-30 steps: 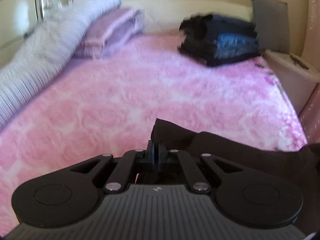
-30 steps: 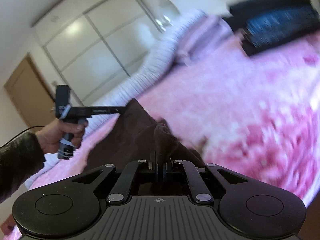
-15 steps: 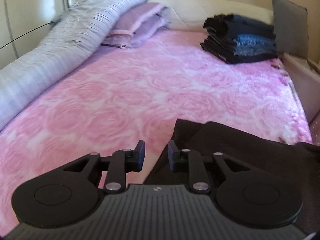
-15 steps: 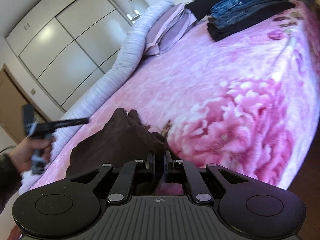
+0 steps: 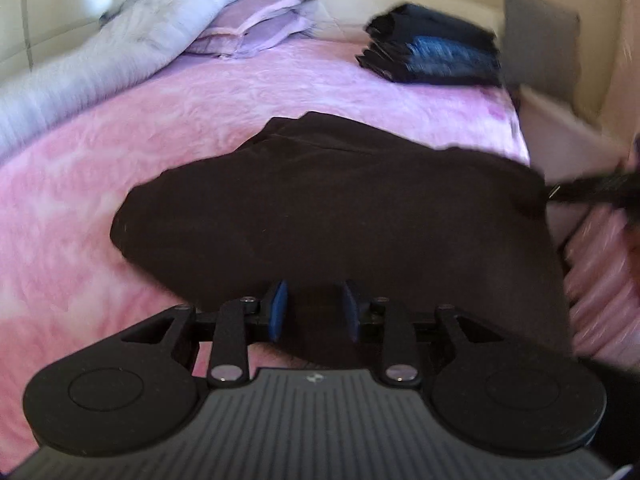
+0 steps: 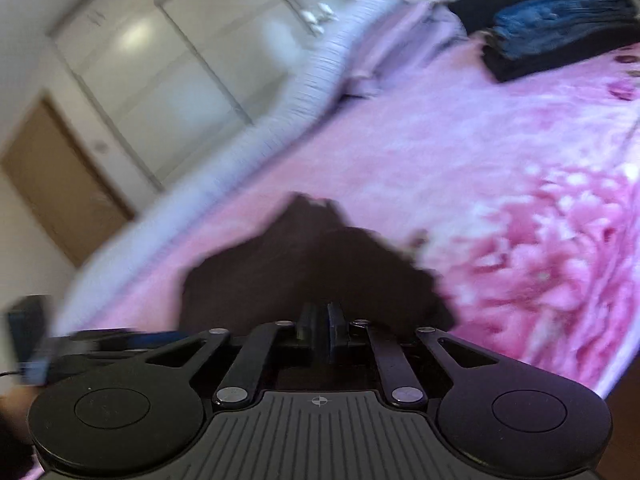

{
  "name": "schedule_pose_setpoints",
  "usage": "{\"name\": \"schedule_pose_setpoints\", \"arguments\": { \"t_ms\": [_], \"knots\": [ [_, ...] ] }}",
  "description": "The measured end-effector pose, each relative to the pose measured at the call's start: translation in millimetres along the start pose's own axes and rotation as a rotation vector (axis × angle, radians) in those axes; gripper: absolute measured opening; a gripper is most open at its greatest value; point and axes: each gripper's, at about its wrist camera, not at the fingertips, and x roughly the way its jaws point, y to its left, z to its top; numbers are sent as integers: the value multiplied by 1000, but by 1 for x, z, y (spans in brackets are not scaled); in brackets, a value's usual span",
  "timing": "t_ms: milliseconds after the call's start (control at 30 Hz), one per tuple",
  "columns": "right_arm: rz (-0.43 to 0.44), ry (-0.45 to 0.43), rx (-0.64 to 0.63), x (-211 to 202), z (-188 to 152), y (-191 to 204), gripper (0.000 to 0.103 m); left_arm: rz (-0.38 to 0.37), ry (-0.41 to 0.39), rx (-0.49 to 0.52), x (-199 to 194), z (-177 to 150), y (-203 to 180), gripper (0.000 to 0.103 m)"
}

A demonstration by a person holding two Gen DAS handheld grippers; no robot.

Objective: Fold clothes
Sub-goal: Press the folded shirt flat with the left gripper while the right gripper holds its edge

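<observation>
Dark brown cloth, the garment point(image 5: 332, 216) being folded, lies in a loose heap on the near part of a pink rose-patterned bedspread point(image 5: 80, 208). The left gripper point(image 5: 313, 310) hovers at the garment's near edge with its blue-padded jaws well apart, cloth lying between and beneath them, gripped by neither. At the garment's right corner the left view catches the blurred dark tip of the right gripper point(image 5: 592, 190).

Beyond the garment, well apart from it, a stack of folded dark and blue clothes point(image 5: 432, 52) sits at the head of the bed, a grey cushion point(image 5: 540, 36) upright just beside it. Left of the stack lie lilac pillows point(image 5: 256, 28) and a long rolled pale striped duvet point(image 5: 120, 52).

The right wrist view alone shows the white sliding wardrobe doors point(image 6: 168, 64) and a wooden door point(image 6: 56, 184) past the duvet point(image 6: 320, 68). There the right gripper point(image 6: 320, 332) has its jaws drawn nearly together over the garment point(image 6: 312, 264); whether cloth is pinched between them cannot be told. The folded stack point(image 6: 556, 28) sits at upper right, all of it motion-blurred.
</observation>
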Motion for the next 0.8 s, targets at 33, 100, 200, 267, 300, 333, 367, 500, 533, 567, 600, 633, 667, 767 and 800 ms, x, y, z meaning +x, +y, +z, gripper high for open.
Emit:
{"name": "schedule_pose_setpoints", "arguments": {
  "t_ms": [33,100,200,267,300,333,367,500,533,567,600,633,667,767,800],
  "knots": [
    [-28,-5,20,4,3,-6,6,2,-7,-11,-1,1,3,25],
    [-72,-17,31,8,9,-12,7,6,-21,-34,-3,2,10,23],
    [-49,-47,-109,6,14,14,7,12,-42,-69,-7,4,20,23],
    [-4,-18,-171,18,13,27,8,27,-38,-65,2,9,24,23],
    [8,5,-184,28,13,29,9,35,-25,-57,11,11,26,23],
    [6,22,-187,39,14,28,9,45,-7,-46,19,11,28,23],
    [-3,33,-187,50,16,26,9,55,12,-34,28,12,29,25],
    [-1,56,-125,72,28,8,9,78,20,-63,43,11,49,29],
    [2,51,-120,70,31,6,9,88,-1,-92,41,11,56,28],
    [-2,40,-135,67,35,9,9,103,-20,-112,39,13,62,26],
    [-4,35,-151,64,37,11,10,110,-19,-129,41,13,68,26],
    [-4,37,-167,64,38,13,10,114,-13,-145,45,14,74,25],
    [-6,45,-181,65,38,13,10,119,-7,-161,49,14,80,25],
    [5,72,-170,75,35,3,10,128,34,-152,65,9,87,20],
    [12,75,-151,74,35,0,10,133,37,-155,64,10,86,20]
  ]
}}
